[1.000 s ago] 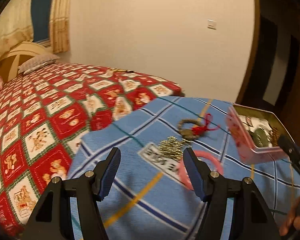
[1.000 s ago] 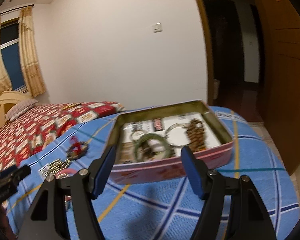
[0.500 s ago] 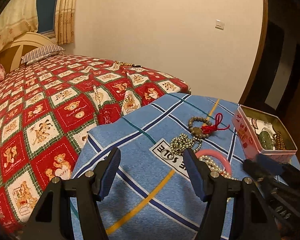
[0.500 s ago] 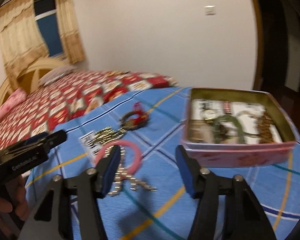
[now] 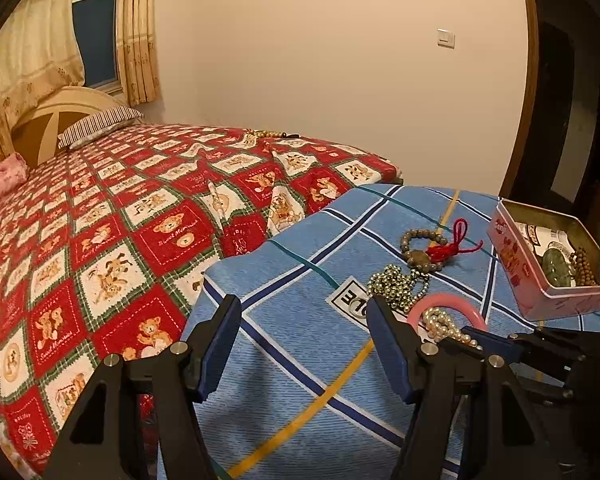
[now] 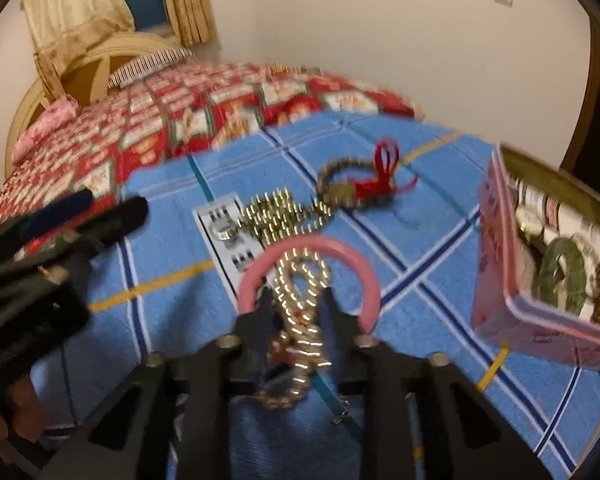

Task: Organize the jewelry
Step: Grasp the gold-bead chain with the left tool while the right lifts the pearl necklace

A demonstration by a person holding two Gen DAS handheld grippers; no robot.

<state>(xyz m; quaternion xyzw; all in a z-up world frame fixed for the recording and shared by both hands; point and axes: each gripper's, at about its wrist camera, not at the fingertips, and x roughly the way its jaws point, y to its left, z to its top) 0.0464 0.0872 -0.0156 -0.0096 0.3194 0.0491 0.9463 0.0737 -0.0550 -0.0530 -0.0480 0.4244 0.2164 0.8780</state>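
Left gripper (image 5: 302, 344): fingers spread, bare blue cloth (image 5: 300, 320) between and ahead; ball chain (image 5: 396, 286) just right of right finger; bead bracelet (image 5: 424, 250) beyond it; right gripper (image 6: 296, 304) crowds right side, fingers close either side of pearl strand (image 6: 300, 300); pink bangle (image 6: 312, 272) arcs around tips; pink tin (image 6: 540, 272) walls off right; free cloth between bangle and tin.
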